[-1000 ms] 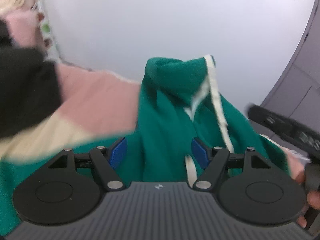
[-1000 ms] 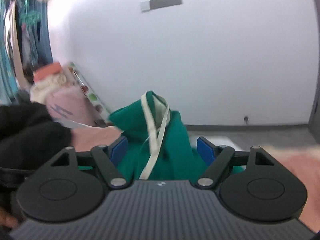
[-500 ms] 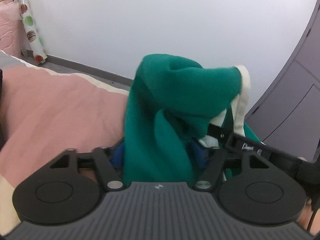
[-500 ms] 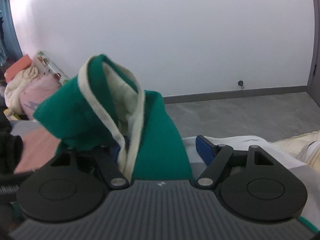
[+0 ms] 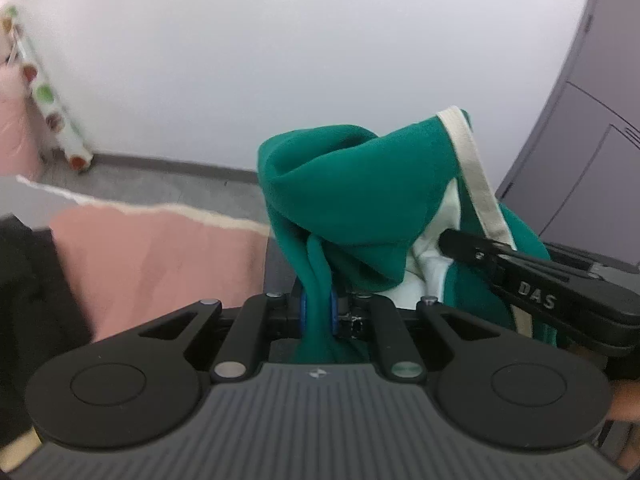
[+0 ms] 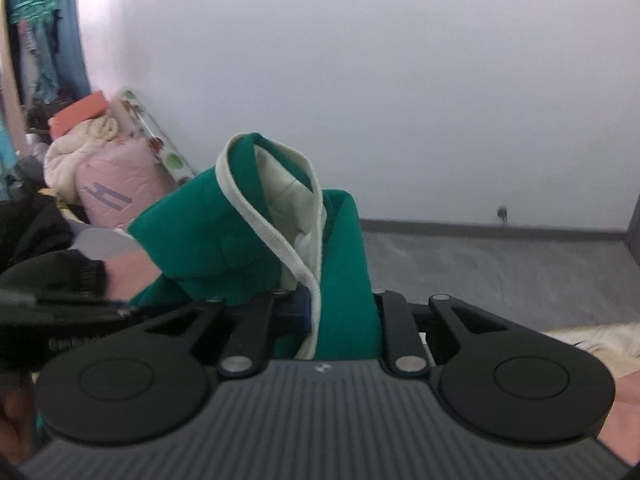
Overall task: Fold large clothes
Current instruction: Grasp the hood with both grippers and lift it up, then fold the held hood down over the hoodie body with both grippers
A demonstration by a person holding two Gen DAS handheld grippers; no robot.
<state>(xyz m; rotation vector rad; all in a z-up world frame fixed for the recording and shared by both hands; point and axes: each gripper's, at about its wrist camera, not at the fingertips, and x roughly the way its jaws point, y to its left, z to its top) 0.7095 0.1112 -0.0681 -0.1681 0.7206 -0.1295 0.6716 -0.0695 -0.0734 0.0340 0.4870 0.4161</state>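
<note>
Both grippers have just been closing, and now each one pinches the green garment (image 5: 352,200). One second back the jaws stood wide with the cloth between them. Left gripper (image 5: 317,314) squeezes a green fold between its blue pads. Right gripper (image 6: 340,312) holds the part with the cream trim (image 6: 280,240). That garment hangs bunched up above the pink bedding (image 5: 160,256).

Pink blanket (image 5: 160,256), grey cabinet (image 5: 592,152)
</note>
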